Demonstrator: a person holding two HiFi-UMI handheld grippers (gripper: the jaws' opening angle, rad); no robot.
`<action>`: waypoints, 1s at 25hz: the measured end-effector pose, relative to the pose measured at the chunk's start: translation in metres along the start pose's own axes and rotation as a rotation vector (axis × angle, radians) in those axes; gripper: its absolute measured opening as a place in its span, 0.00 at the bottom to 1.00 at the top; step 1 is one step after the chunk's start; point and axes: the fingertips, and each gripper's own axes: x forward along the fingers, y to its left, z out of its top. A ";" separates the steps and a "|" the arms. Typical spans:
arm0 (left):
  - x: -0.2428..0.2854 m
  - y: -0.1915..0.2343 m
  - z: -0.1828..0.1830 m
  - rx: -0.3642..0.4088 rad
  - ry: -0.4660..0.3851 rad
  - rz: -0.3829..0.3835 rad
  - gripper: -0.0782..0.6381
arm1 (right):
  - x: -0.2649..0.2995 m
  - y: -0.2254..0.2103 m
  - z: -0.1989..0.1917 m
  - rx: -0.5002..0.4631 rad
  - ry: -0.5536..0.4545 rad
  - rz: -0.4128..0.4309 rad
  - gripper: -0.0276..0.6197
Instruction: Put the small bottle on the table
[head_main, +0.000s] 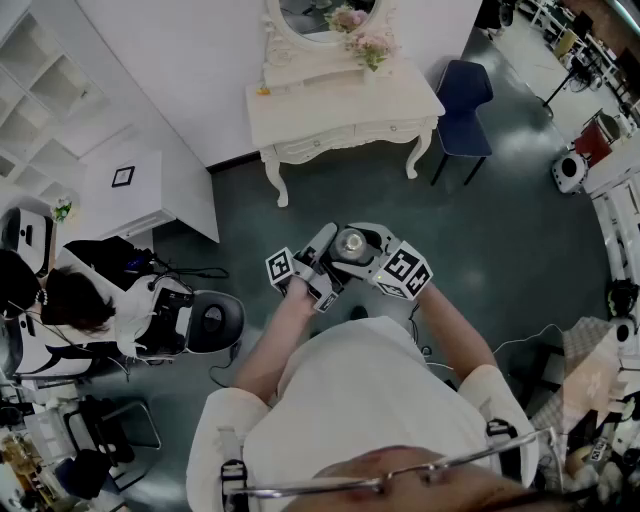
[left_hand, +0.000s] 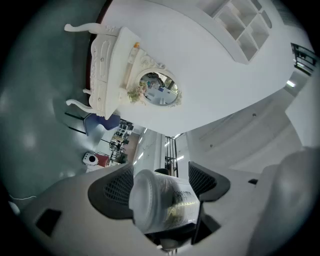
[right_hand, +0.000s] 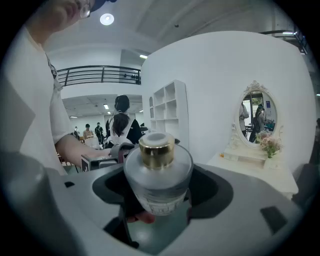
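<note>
**Head view.** The left gripper (head_main: 328, 242) and the right gripper (head_main: 373, 244) meet nose to nose before the person's chest. The small frosted-glass bottle with a gold cap (head_main: 352, 242) sits between them, in the air above the dark floor. The white carved bench with an oval mirror (head_main: 300, 112) stands well apart, ahead. Risk, as judged: the bottle is carried high over bare floor, so any slackening on the smooth round glass on the way to the bench would drop it.

**Left gripper view.** Risk: these jaws point upward around the base end. If drawn away crookedly, they could knock the bottle (left_hand: 160, 200) out of the other pair. The jaws stand wide. The pale base faces the camera and fills the gap between the two meshed pads, just beside each, apparently unpressed. The bench (left_hand: 107, 55) shows far off.

**Right gripper view.** Risk: the hold sits on the rounded body with the cap toward the camera. The bottle (right_hand: 157, 175) may therefore swivel, reach the bench (right_hand: 260, 172) tilted, and topple. The jaws are spread almost fully yet closed on the bottle's body, one pad at each side. This pair appears to bear the bottle.
</note>
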 end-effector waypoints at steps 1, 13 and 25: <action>0.003 0.003 -0.002 0.001 -0.001 -0.003 0.58 | -0.003 -0.002 -0.003 0.000 0.002 0.001 0.58; 0.018 0.004 -0.002 0.020 -0.035 -0.015 0.58 | -0.012 -0.015 -0.002 -0.013 0.001 0.044 0.58; 0.040 0.020 -0.004 0.046 -0.084 -0.024 0.58 | -0.029 -0.036 -0.011 -0.033 0.006 0.096 0.58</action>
